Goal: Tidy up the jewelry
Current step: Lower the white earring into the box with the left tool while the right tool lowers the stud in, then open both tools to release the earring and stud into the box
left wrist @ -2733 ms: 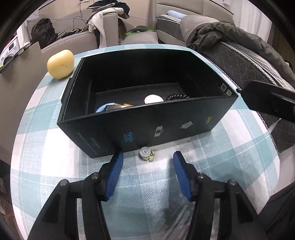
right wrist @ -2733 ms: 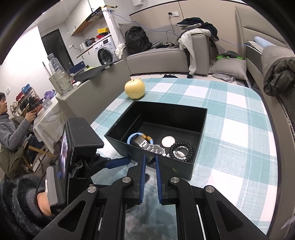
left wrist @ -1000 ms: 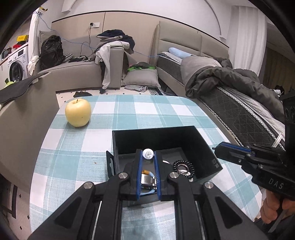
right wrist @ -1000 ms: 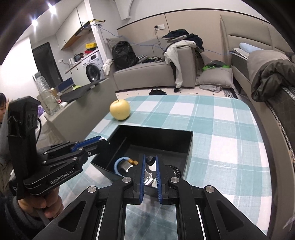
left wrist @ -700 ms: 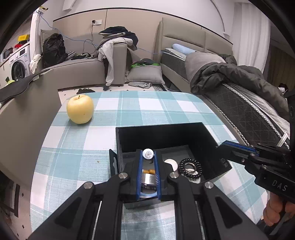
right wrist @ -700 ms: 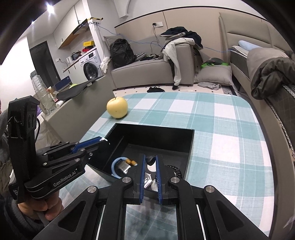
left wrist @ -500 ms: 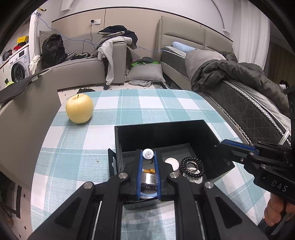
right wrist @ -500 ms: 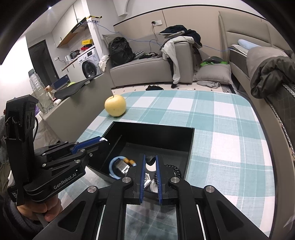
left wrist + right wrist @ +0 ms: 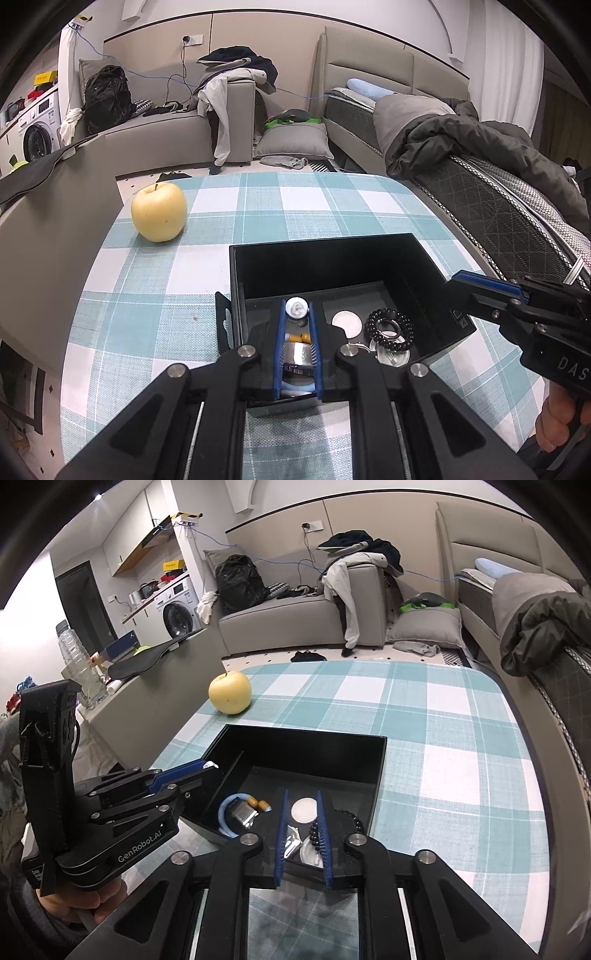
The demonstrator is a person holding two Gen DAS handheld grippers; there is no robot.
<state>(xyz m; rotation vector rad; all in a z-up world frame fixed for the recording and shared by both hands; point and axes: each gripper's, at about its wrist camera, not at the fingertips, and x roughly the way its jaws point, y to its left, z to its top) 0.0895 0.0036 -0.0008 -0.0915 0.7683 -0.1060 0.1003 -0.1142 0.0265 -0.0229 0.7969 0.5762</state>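
Note:
A black open box (image 9: 325, 245) (image 9: 303, 738) sits on the checked tablecloth. Inside lie a black bead bracelet (image 9: 388, 328), a white round disc (image 9: 346, 322) (image 9: 303, 806), a silver watch with a light blue band (image 9: 236, 816) and small amber beads (image 9: 258, 804). My left gripper (image 9: 296, 308) is shut on a small white round earring (image 9: 296, 306), held above the box's near left part; it also shows in the right wrist view (image 9: 207, 766). My right gripper (image 9: 301, 794) is shut and empty above the box's near side; it also shows in the left wrist view (image 9: 458, 275).
A yellow apple (image 9: 159, 211) (image 9: 229, 692) stands on the table (image 9: 443, 738) beyond the box's far left. A grey sofa (image 9: 295, 624) with clothes and a bed with a dark jacket (image 9: 480, 147) lie behind the table.
My left gripper closed on the small earring that lay on the cloth before the box and lifted it over the box. Both grippers rose; in the last half second little has moved.

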